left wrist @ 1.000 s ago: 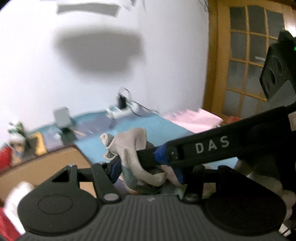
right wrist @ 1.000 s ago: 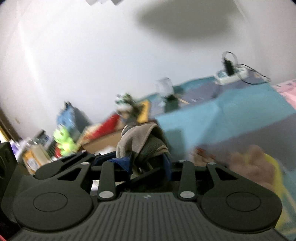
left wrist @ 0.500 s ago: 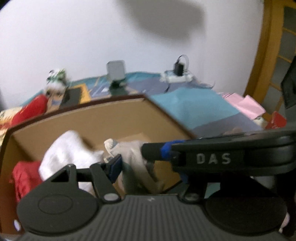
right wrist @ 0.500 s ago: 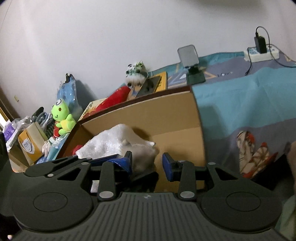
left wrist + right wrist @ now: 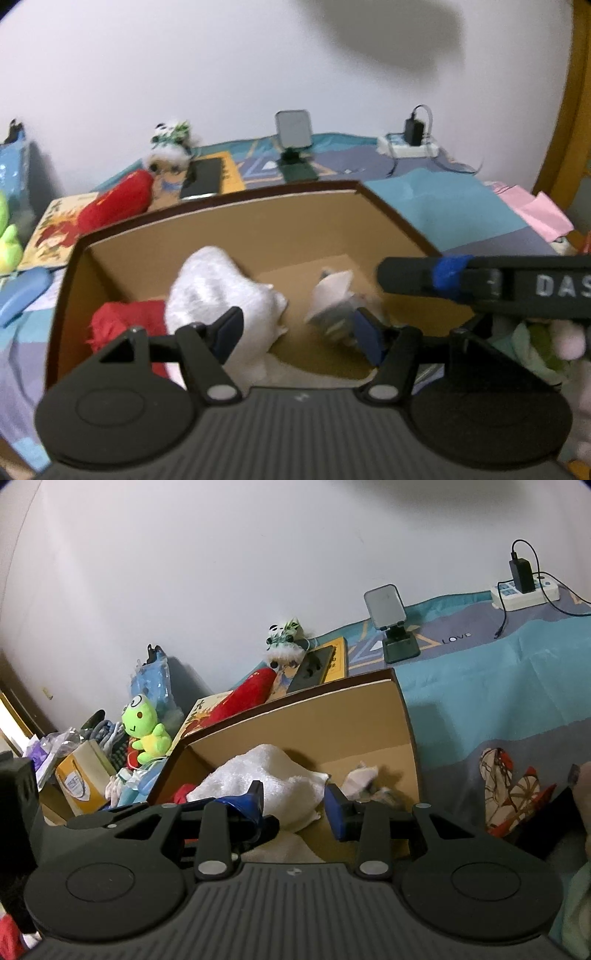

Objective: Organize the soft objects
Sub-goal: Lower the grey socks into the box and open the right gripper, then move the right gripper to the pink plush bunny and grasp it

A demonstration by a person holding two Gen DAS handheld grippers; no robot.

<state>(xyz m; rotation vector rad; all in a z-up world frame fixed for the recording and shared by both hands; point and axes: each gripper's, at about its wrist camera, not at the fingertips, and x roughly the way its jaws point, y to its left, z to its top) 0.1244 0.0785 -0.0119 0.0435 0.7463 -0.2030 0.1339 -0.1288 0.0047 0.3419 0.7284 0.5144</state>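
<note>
Over the cardboard box [image 5: 258, 225], both grippers are tilting downward, the left gripper [image 5: 295, 334] having just been spreading its fingers off the grey cloth [image 5: 332, 299] lying inside, the right gripper [image 5: 293, 805] gaping empty.

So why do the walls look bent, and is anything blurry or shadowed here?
Left wrist view: the fisheye lens bows the cardboard box rim; the grey-and-white soft toy inside is smeared, and a dark blurred shadow sits on the wall. Right wrist view: sharper, evenly lit, but the bedspread edge curves.
</note>
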